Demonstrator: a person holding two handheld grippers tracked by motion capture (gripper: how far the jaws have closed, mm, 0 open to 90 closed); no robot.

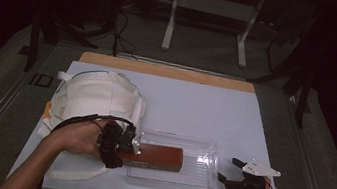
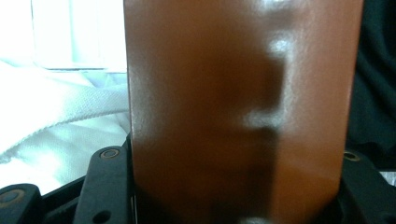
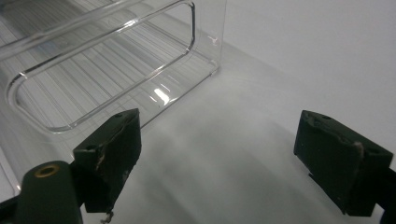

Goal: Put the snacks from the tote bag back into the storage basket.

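While the left gripper (image 1: 123, 147) clamps a brown box (image 1: 153, 156) lying lengthwise left-to-right in a clear bin (image 1: 194, 181), the right gripper (image 1: 231, 172) rests wide open beside it.

This is looking like a lab or test room. A white table top (image 1: 205, 105) is sitting on a wooden board, with dark curtains hanging all around. Black cables (image 1: 122, 32) are lying on the grey floor (image 1: 203, 49), and a white metal stand (image 1: 212, 10) is standing behind.
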